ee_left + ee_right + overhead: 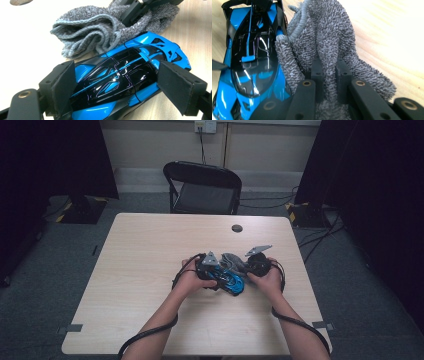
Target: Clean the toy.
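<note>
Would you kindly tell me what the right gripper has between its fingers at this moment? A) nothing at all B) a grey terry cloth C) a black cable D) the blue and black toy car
B: in the right gripper view the right gripper has its fingers pinched on a fold of the grey terry cloth, while the blue and black toy car lies beside it, outside that grip.

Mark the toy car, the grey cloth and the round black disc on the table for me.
toy car (117, 75): left gripper view, on its glossy black roof.
grey cloth (322, 32): right gripper view, on the bunched terry above the gripper.
round black disc (237, 228): high view, on its centre.
</note>
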`<state>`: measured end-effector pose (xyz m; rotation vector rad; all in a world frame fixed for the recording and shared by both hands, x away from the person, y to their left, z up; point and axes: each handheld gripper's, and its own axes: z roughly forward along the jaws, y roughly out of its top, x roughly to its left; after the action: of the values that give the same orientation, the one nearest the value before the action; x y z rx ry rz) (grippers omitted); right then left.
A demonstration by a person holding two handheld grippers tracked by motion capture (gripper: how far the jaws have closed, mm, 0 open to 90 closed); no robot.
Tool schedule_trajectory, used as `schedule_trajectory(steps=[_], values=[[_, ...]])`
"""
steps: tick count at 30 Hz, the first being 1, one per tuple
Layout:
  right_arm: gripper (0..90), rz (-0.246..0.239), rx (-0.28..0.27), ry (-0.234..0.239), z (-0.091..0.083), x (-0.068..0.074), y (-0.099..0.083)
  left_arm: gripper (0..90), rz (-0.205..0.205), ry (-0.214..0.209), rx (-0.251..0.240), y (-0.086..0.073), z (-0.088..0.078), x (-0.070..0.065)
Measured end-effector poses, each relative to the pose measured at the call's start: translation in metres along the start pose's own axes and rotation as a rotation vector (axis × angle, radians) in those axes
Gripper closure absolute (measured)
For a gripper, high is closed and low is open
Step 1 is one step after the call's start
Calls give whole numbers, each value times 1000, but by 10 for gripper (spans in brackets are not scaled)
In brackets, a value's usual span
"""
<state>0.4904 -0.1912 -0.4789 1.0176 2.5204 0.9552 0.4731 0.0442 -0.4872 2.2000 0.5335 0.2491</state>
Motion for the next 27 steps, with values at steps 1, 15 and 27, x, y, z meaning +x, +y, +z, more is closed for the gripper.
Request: schedule_trajectory(steps=[1, 15, 27], values=[[806, 2, -2, 4, -1, 0, -1, 154, 0, 0, 0, 0, 0, 0], [804, -24, 11, 6, -15, -5, -15, 154, 2, 2, 3, 0, 0, 0], [804, -19, 2, 16, -33, -10, -33, 154, -1, 0, 10, 1, 0, 0]])
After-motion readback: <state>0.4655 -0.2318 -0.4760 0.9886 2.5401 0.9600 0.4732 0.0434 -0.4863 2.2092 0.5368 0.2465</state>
